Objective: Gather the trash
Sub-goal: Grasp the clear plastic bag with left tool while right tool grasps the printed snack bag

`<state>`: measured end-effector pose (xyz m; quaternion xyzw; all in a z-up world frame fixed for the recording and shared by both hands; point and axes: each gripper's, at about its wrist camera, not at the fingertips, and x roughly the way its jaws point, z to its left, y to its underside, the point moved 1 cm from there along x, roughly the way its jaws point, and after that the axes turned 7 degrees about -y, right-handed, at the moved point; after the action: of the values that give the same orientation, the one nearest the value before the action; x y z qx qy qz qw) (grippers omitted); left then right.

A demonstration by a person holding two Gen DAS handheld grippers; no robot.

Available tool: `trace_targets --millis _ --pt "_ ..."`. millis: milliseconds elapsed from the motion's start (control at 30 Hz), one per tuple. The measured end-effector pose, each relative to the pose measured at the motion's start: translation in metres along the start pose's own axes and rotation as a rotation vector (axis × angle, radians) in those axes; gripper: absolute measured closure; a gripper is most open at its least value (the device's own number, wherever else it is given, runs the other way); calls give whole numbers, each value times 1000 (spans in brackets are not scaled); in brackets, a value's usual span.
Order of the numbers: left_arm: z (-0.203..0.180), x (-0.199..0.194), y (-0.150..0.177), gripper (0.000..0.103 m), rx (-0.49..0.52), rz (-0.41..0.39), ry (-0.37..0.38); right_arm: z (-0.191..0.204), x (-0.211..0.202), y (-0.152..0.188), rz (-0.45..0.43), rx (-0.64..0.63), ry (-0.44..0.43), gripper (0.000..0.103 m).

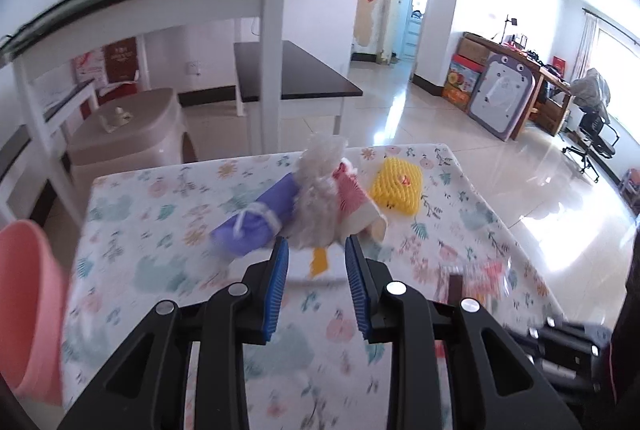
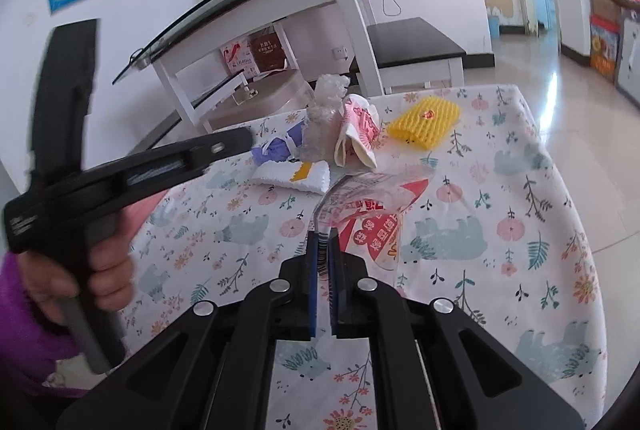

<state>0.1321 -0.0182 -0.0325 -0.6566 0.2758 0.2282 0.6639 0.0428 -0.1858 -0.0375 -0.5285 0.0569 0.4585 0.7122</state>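
Left wrist view, left to right. A pink bin [image 1: 28, 310] sits at the left edge, beside the table [image 1: 160, 213] with its floral cloth. On the cloth lies a cluster of trash: a purple packet [image 1: 256, 222], then a crumpled clear bag [image 1: 316, 197], then a red-and-white paper cup [image 1: 356, 201] on its side, then a yellow foam net [image 1: 396, 189] a little apart to the right. The left gripper [image 1: 316, 254] hovers just short of the clear bag, jaws at medium width, nothing between the blue pads [image 1: 278, 286]. A small yellow-and-white wrapper [image 1: 319, 264] shows on the cloth through the gap. At lower right a red-printed wrapper [image 1: 486, 280] is visible, blurred.

Right wrist view, left to right. A hand [image 2: 104, 266] in a purple sleeve [image 2: 24, 326] holds the left gripper [image 2: 240, 138] by its handle; its tip points toward the trash cluster. Whether it touches anything there cannot be told. Next come the purple packet [image 2: 276, 149], the yellow-and-white wrapper [image 2: 292, 178], the clear bag [image 2: 324, 117], the paper cup [image 2: 360, 133] and the foam net [image 2: 426, 119], all resting on the table [image 2: 520, 230]. The right gripper [image 2: 325, 242] is clamped on the near edge of the red-printed wrapper [image 2: 372, 213], a clear plastic sheet with red lettering that extends ahead of the pads [image 2: 314, 286], which are nearly together with only the film between them.
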Motion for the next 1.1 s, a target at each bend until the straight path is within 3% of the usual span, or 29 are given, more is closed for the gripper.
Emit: trace_targets --millis 233,533,600,667,800,1100 --pt "-5 54 -13 75 4 74 -2 -5 -1 2 -5 48 -30 98" --pt "-12 93 -11 74 44 141 -22 -7 1 2 11 62 -50 98" --pt "-11 91 -11 76 38 129 -23 -7 2 2 14 66 -52 98" --pt "-10 89 -11 91 20 120 -12 -8 2 2 16 70 -52 98" --pt "-5 74 -8 100 -12 92 -11 -8 3 2 17 71 -51 98" --pt "6 19 -1 100 -48 22 0 -9 3 2 16 74 -42 98"
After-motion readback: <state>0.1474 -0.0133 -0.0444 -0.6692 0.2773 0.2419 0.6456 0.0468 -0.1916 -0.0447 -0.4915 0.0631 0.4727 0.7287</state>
